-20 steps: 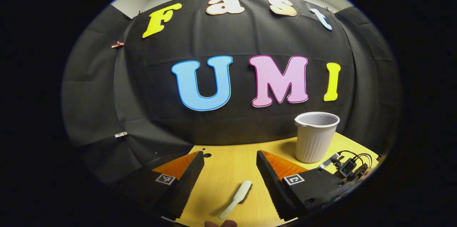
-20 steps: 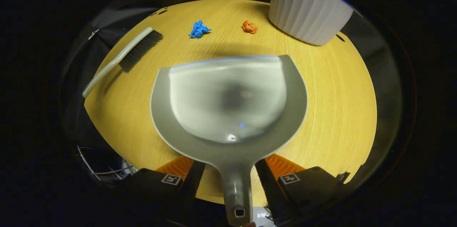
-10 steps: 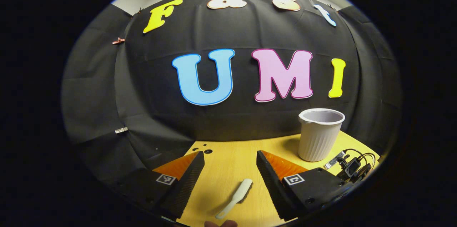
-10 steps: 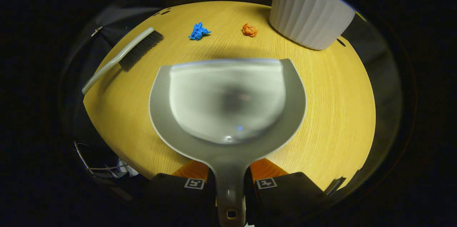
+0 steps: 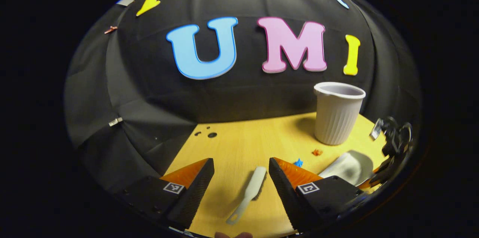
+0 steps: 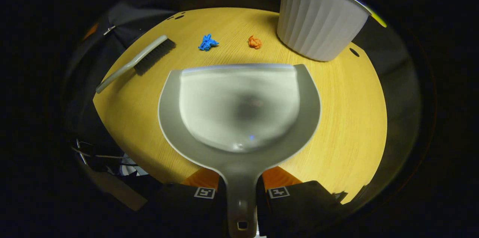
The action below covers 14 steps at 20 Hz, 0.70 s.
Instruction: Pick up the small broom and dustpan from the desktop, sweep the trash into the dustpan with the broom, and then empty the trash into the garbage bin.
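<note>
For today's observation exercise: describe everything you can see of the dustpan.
The dustpan is grey, plastic by its look, with a glossy rounded scoop, a broad matte rim, a straight front lip and a short handle with a hole at its end. It is empty. The right gripper is shut on its handle. Its lip points toward the blue scrap and orange scrap on the table, touching neither.

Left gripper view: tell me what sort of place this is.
Most likely a staged recording booth, not a home. Black cloth hangs as the back wall behind a small wooden desktop, and the props are few: a ribbed white garbage bin, a small broom and two paper scraps.
</note>
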### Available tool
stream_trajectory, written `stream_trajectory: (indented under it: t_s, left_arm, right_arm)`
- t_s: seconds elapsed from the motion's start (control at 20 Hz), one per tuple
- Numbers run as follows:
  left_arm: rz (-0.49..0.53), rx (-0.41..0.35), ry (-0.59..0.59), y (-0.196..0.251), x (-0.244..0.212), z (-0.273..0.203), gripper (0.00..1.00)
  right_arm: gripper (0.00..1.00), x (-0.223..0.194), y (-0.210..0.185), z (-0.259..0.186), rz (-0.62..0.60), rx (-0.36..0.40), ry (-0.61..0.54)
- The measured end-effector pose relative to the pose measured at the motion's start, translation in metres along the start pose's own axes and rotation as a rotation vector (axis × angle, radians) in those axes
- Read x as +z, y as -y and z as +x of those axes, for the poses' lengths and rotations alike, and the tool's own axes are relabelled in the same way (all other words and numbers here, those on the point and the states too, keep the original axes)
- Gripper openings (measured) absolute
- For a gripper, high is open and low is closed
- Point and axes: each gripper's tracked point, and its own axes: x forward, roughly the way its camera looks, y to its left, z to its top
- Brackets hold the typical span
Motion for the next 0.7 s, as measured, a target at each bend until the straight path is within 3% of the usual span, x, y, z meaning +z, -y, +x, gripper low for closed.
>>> stream_trajectory:
  t_s: [0.05, 0.3, 0.4, 0.45, 0.55, 0.7]
  left_arm:
    - [0.002, -0.028, -0.045, 0.004, -0.012, 0.007, 0.94]
    - [0.044, -0.164, -0.266, 0.025, -0.081, 0.040, 0.94]
    - [0.036, -0.193, -0.381, 0.028, -0.111, 0.049, 0.93]
    - [0.019, -0.201, -0.442, 0.028, -0.124, 0.052, 0.93]
    - [-0.013, -0.186, -0.528, 0.024, -0.144, 0.061, 0.93]
    - [0.014, -0.173, -0.619, 0.022, -0.163, 0.066, 0.92]
  right_arm:
    - [0.32, 0.001, 0.004, -0.006, -0.008, -0.002, 0.009]
    - [0.41, 0.000, 0.018, -0.024, 0.003, -0.013, 0.030]
    - [0.36, -0.001, 0.027, -0.029, 0.008, -0.025, 0.036]
    - [0.41, -0.002, 0.031, -0.031, 0.010, -0.029, 0.035]
    - [0.36, -0.004, 0.035, -0.034, 0.018, -0.030, 0.038]
    - [0.41, -0.008, 0.039, -0.035, 0.022, -0.033, 0.034]
